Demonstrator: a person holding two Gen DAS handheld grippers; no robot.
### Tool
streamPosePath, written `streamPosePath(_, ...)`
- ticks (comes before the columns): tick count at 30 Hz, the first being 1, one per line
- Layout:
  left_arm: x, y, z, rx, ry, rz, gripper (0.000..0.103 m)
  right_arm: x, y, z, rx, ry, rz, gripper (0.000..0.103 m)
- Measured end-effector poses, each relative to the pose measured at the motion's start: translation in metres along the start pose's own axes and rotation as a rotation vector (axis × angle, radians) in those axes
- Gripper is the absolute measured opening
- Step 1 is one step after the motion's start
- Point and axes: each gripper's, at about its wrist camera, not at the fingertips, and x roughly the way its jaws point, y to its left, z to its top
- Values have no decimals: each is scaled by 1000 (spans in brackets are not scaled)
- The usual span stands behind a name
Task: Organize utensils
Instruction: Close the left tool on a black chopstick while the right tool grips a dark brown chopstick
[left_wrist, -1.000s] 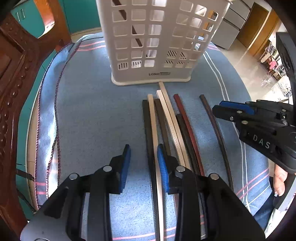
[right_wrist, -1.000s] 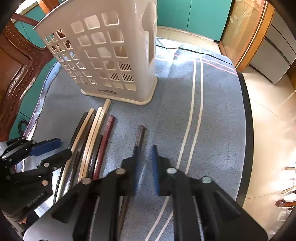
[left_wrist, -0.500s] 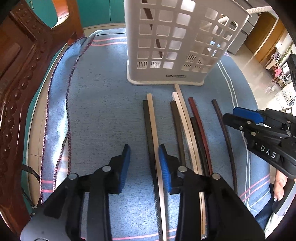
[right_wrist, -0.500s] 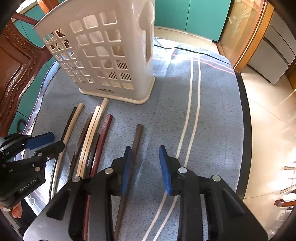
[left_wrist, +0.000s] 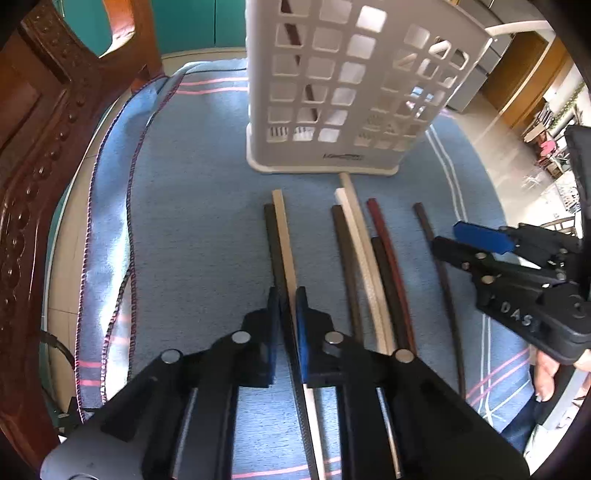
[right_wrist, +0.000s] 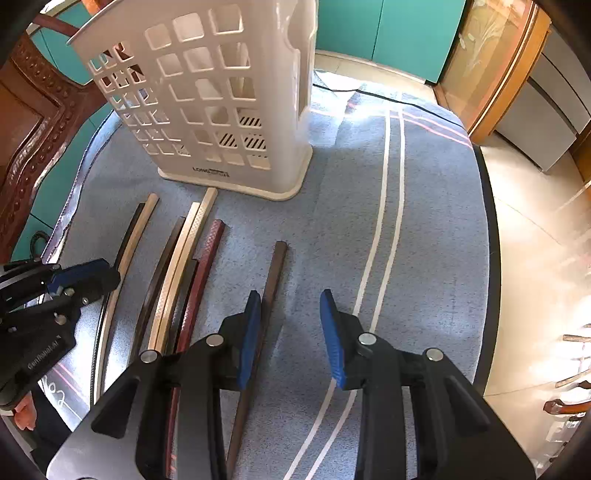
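Blue pads of your left gripper (left_wrist: 287, 295) are pinched on the leftmost pair of chopsticks (left_wrist: 280, 236), one black, one pale, lying on the cloth (left_wrist: 192, 221) with long axes running near to far, far ends toward the white basket (left_wrist: 343, 92). Your right gripper (right_wrist: 290, 306) hangs spread and empty beside a lone brown chopstick (right_wrist: 271, 288). Risk: lifting from the near end, the pair could scissor apart and one slip free.

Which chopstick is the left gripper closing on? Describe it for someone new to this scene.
Start at the white lattice basket on the blue cloth. The leftmost pair lies apart from the others. It is the black chopstick, left of its cream chopstick.
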Motion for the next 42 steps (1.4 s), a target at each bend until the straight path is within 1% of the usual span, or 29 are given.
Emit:
streamPosePath(3,-7,1,2,-19,-18,-20,8,2,2,0,-2,1,-2,34)
streamPosePath(6,-10,6,5,-51,-26,-14,8,4,3,-1,-1,1,-8,41)
streamPosePath(8,-8,8,6,-47,-15,-6,8,4,3,-1,-1,0,-9,42)
streamPosePath(11,-1,5,4,-19,8,4,8,3,2,-1,-1,0,-10,42)
streamPosePath(15,1,-1,8,12,1,18,8,6,3,-3,-8,3,-14,42)
streamPosePath(19,1,-11,8,56,-17,56,8,9,6,-5,-14,8,-21,42)
streamPosePath(23,1,-13,8,53,-24,46,9,14,12,-5,-18,10,-26,42)
streamPosePath(27,4,-23,2,91,-32,35,9,17,16,-7,-21,11,-29,42)
streamPosePath(30,1,-33,-3,115,-34,58,9,19,21,-7,-23,11,-31,42)
streamPosePath(31,1,-34,-3,112,-33,60,9,18,22,-7,-24,11,-31,42)
streamPosePath(33,2,-35,-1,93,-31,77,3,18,21,-7,-23,11,-30,43)
streamPosePath(34,3,-31,1,75,-30,77,3,19,22,-7,-23,11,-31,43)
streamPosePath(35,3,-27,3,61,-31,82,1,19,22,-7,-22,11,-31,44)
streamPosePath(37,1,-17,5,32,-33,103,1,18,19,-9,-21,11,-32,45)
streamPosePath(40,-7,-6,4,-1,-47,94,1,18,17,-10,-20,10,-34,45)
streamPosePath(42,-10,-5,2,-2,-49,64,1,18,15,-11,-17,10,-35,46)
